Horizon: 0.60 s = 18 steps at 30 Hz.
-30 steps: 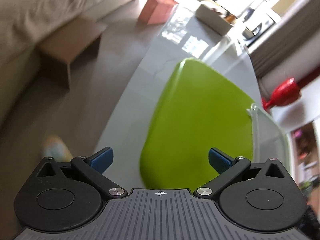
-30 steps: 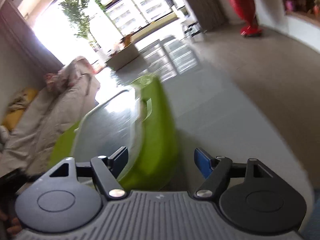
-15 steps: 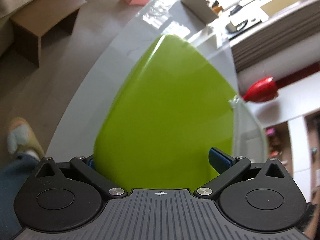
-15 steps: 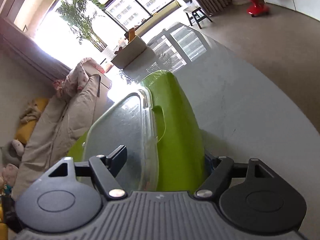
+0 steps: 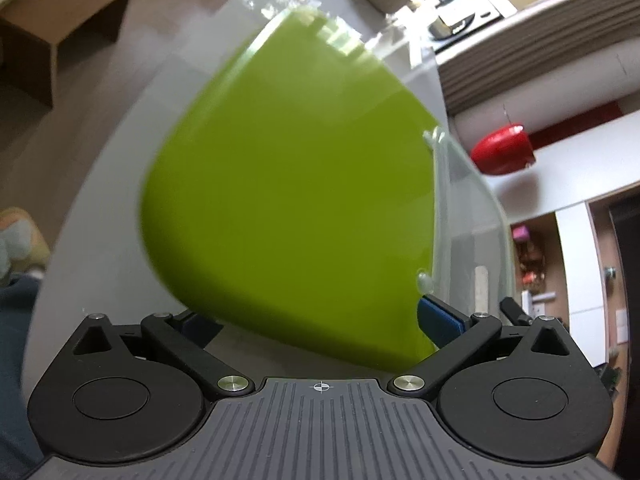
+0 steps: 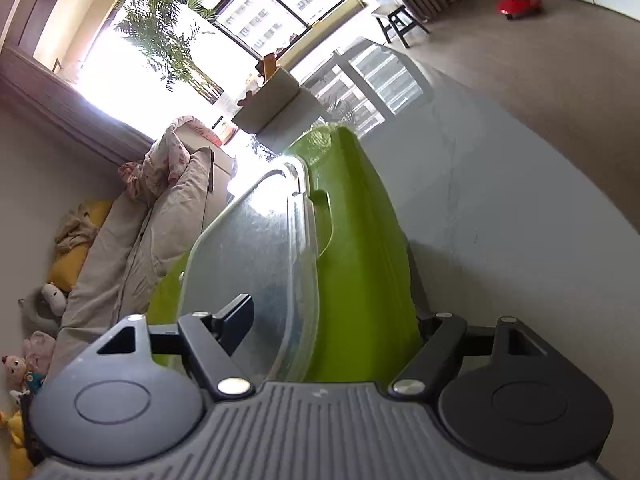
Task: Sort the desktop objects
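A lime-green plastic box (image 5: 288, 184) with a clear lid (image 5: 464, 220) stands on the pale grey table (image 5: 100, 200). My left gripper (image 5: 320, 320) is open around one end of it. Its left finger is half hidden behind the green wall, and its blue-padded right finger (image 5: 440, 316) sits by the lid's rim. From the other end, my right gripper (image 6: 332, 316) is open and straddles the box (image 6: 360, 240). One finger (image 6: 236, 320) is at the clear lid (image 6: 248, 248), while the green wall mostly hides the other.
A white box (image 6: 268, 96) sits at the far end of the table (image 6: 500, 200). A brown stool (image 5: 60, 8), a red object (image 5: 502, 150) and a person's slippered foot (image 5: 20, 236) are on the floor. A sofa with blankets (image 6: 132, 240) lies to the left.
Both grippers have come forward and down onto the green box, so its ends now lie between their fingers. Neither gripper's jaw width looks different.
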{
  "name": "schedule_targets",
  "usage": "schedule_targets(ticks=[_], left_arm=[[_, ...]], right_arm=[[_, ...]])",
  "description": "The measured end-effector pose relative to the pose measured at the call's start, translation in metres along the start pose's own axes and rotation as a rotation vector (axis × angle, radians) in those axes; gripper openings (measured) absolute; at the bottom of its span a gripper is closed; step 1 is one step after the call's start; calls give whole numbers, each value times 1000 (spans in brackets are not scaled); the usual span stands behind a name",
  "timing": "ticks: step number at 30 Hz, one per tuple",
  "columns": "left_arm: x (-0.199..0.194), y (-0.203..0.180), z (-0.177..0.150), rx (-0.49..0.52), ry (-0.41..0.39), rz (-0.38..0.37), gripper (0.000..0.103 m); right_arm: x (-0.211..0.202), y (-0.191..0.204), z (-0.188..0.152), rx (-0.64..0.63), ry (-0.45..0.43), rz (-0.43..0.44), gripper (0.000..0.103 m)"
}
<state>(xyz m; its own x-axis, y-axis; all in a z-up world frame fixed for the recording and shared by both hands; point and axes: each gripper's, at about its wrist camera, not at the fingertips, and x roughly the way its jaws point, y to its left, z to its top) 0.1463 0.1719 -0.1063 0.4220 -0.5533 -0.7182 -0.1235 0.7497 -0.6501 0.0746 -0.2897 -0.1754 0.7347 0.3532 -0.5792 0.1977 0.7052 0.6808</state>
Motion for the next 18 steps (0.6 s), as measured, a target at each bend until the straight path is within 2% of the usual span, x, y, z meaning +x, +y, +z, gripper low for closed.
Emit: schedule_targets(ticks=[3,6,8,11,14,15,16,17,18], left_arm=[[-23,11,2,-49,-64,-16,103],[-39,29,7,-115,-122,9,103],[-41,39,16,-154,-139,25,103],[-36,45,31,-182,-149,31,103],[-21,35,44,-159,-138,28,103],[-17,31,45,-145,-134,23,101],[-15,23,44,-122,-136,24,95],[-15,15,44,-91,-141,66,87],[-15,5,45,-50,-149,126,83]], right_arm=[[-4,-8,4,50,-7,12,70],[-12,-18,5,101,-4,15,73],[-19,-21,4,101,-33,-4,74],[-27,-14,6,34,-79,-49,76],[-26,-1,9,-54,-111,-90,78],[-23,3,10,-84,-103,-95,71],[-20,8,12,-107,-85,-92,61],[-18,11,14,-114,-75,-86,60],[-18,12,16,-112,-69,-89,60]])
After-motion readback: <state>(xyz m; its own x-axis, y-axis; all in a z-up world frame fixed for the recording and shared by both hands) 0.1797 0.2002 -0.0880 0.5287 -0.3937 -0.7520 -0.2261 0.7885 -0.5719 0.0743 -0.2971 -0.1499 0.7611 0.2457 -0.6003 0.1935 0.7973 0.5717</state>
